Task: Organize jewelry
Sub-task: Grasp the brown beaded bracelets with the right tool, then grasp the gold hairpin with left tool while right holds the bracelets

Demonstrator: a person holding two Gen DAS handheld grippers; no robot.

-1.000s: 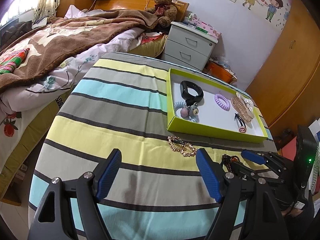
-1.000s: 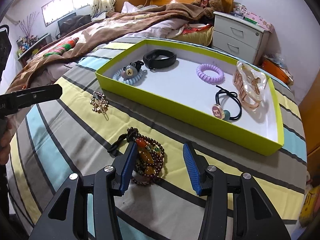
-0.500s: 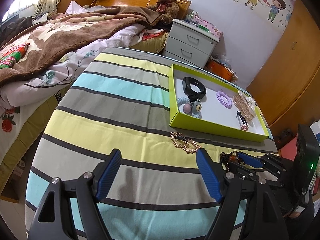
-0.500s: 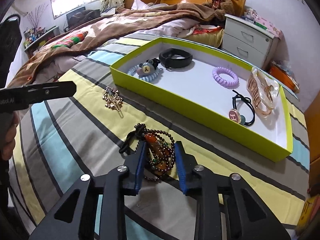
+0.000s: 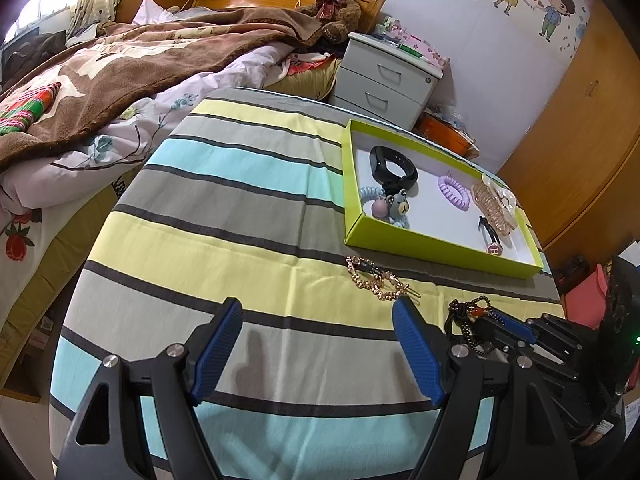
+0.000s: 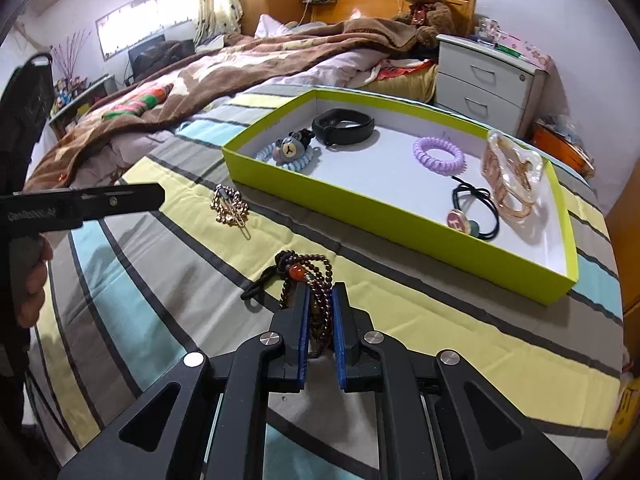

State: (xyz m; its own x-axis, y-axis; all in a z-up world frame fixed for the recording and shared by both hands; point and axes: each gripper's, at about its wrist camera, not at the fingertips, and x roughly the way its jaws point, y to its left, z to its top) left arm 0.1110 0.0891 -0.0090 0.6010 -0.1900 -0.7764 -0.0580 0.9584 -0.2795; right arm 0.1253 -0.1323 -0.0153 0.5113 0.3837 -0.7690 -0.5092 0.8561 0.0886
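Note:
A dark bead bracelet [image 6: 308, 268] with an orange stone lies on the striped cloth. My right gripper [image 6: 320, 292] is closing its jaws on it, and the blue pads pinch the beads. The left wrist view shows the same grip, right gripper [image 5: 492, 318] on bracelet [image 5: 466, 316]. A gold chain hair clip [image 5: 376, 282] lies just beyond my left gripper [image 5: 318, 308], which stands open over bare cloth with nothing between its fingers. The lime-green box [image 6: 360, 208] behind holds a black band [image 6: 344, 128], a bear hair tie [image 6: 288, 152], a purple coil [image 6: 439, 156] and a claw clip [image 6: 512, 176].
The striped table [image 5: 240, 208] drops off at its left edge toward a bed with a brown blanket [image 5: 120, 68]. A grey nightstand [image 5: 384, 80] and a wooden wardrobe [image 5: 580, 140] stand behind the box. A hand [image 6: 34, 280] grips the left tool.
My right gripper's jaws have come together from wide open onto the bead bracelet. The left gripper has stayed open and in place.

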